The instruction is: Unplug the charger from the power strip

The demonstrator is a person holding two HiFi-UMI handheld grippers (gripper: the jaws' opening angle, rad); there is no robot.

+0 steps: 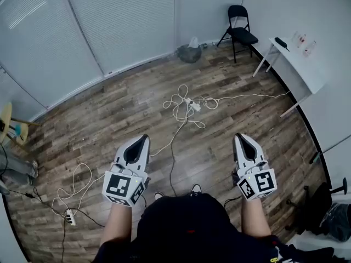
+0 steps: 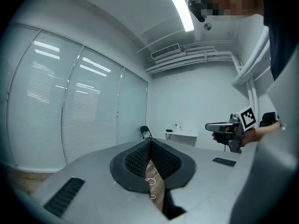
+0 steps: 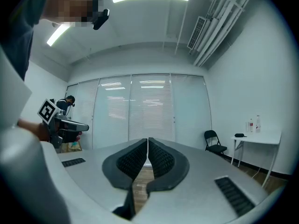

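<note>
A white power strip (image 1: pixel 192 104) lies on the wooden floor ahead of me, amid loops of white cable (image 1: pixel 176 107). Something small and white sits on it, but I cannot make out the charger from here. Both grippers are held level at waist height, far above and short of the strip. My left gripper (image 1: pixel 144 138) (image 2: pixel 149 143) is shut with nothing between its pads. My right gripper (image 1: pixel 239 137) (image 3: pixel 148 140) is also shut and holds nothing. Each gripper view shows the other gripper off to the side: the right gripper (image 2: pixel 223 126) and the left gripper (image 3: pixel 71 125).
A second power strip (image 1: pixel 70 218) with tangled cable lies on the floor at lower left. A black folding chair (image 1: pixel 239 30) and a white table (image 1: pixel 299 64) stand at the far right. A grey bag (image 1: pixel 189 53) rests by the blinds-covered glass wall (image 1: pixel 98 21).
</note>
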